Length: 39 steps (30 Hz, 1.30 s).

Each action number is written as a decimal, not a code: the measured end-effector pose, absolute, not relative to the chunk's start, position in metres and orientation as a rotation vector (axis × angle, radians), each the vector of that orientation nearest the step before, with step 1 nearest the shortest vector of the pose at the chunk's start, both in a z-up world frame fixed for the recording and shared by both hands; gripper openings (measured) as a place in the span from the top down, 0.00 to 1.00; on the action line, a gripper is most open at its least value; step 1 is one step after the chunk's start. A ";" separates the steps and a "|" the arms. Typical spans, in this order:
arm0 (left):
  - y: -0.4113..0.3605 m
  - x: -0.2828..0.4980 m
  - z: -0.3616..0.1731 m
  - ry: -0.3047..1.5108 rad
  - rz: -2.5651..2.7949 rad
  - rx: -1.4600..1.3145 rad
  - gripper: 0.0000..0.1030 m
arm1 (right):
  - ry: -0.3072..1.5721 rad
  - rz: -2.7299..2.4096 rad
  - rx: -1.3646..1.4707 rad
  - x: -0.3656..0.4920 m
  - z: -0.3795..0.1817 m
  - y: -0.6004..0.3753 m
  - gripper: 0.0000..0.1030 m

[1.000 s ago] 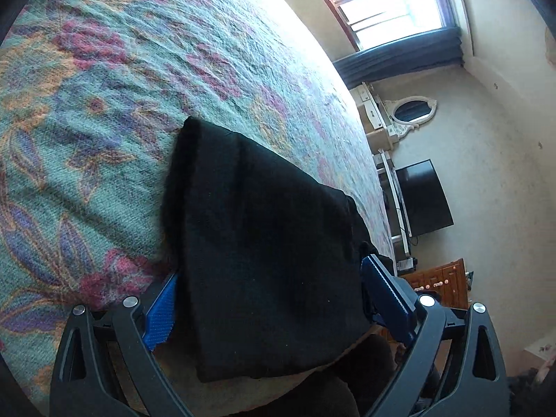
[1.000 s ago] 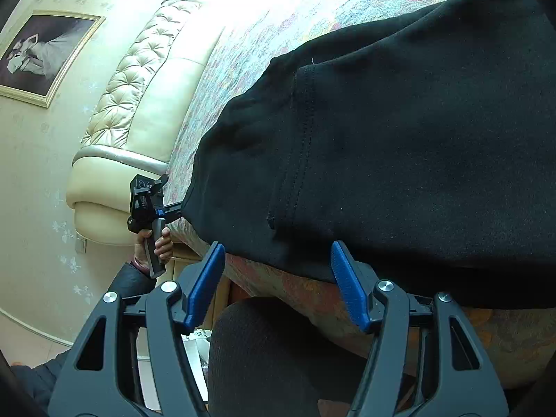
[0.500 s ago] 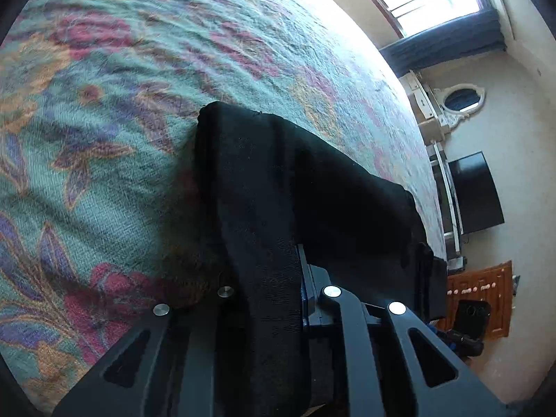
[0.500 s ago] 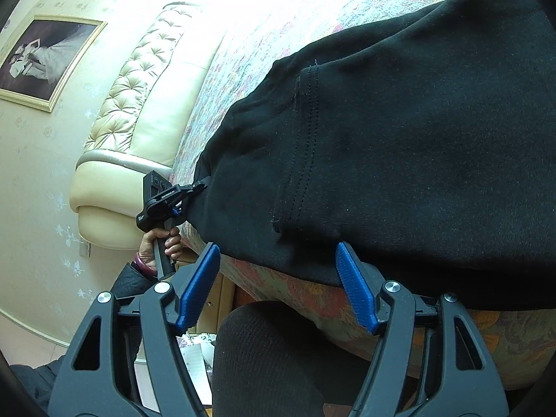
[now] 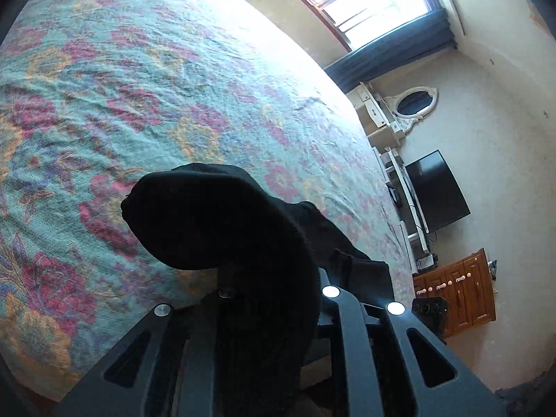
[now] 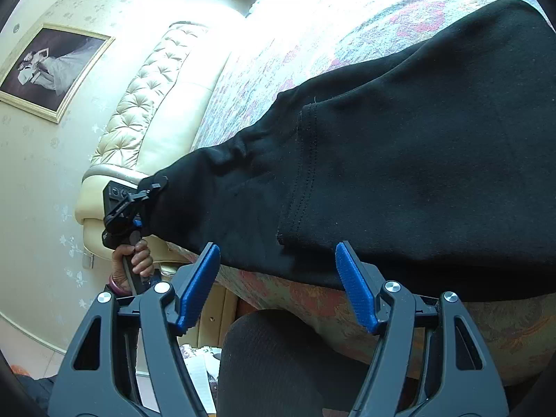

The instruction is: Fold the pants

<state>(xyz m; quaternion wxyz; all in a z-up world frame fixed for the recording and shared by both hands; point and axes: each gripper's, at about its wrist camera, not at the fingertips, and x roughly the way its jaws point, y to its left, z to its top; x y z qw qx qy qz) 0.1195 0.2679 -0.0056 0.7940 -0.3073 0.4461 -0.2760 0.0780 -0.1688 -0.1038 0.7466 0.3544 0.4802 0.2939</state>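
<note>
Black pants [image 6: 417, 173] lie across the floral bedspread [image 6: 382, 27], their near edge hanging over the bed's side. My left gripper [image 5: 272, 274] is shut on one end of the pants [image 5: 208, 215]. It holds that end up off the bedspread [image 5: 139, 87], and the bunched cloth drapes over its fingers and hides the tips. The right wrist view shows that left gripper [image 6: 149, 191] clamped on the far left end, with a hand [image 6: 135, 257] on its handle. My right gripper [image 6: 278, 278] is open just below the pants' near hem, with nothing between its blue pads [image 6: 201, 285].
A cream tufted headboard [image 6: 139, 111] and a framed picture [image 6: 52, 69] are at the left. A person's dark-clad knee [image 6: 278, 365] is under the right gripper. Beyond the bed are a bright window [image 5: 365, 0], a black TV [image 5: 434, 191] and a wooden cabinet [image 5: 458, 292].
The left gripper closed on the pants' end and lifted it off the bed, bunching the cloth. The right gripper edged toward the hem, its jaws slightly wider.
</note>
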 end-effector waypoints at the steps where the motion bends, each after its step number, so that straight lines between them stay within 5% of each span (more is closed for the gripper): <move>1: 0.258 0.118 0.005 0.946 -0.617 -0.659 0.85 | 1.045 0.637 0.780 0.075 -0.103 -0.173 0.33; 9: 0.136 0.119 0.047 0.957 -0.793 -0.531 0.85 | 0.994 0.584 0.842 0.060 -0.101 -0.215 0.33; 17: -0.017 0.120 -0.022 1.125 -0.800 -0.218 0.83 | 0.936 0.520 0.912 0.049 -0.105 -0.260 0.33; 23: -0.084 0.118 -0.061 1.188 -0.738 -0.065 0.47 | 0.898 0.502 0.968 0.042 -0.110 -0.279 0.33; 25: -0.093 0.121 -0.058 1.178 -0.777 -0.137 0.29 | 0.892 0.495 0.980 0.041 -0.112 -0.284 0.33; 31: -0.076 0.114 -0.022 1.062 -0.787 -0.254 0.28 | 0.862 0.499 0.975 0.038 -0.102 -0.285 0.33; 39: 0.049 0.089 -0.013 0.876 -0.510 -0.270 0.17 | 0.885 0.458 0.888 0.074 -0.100 -0.281 0.29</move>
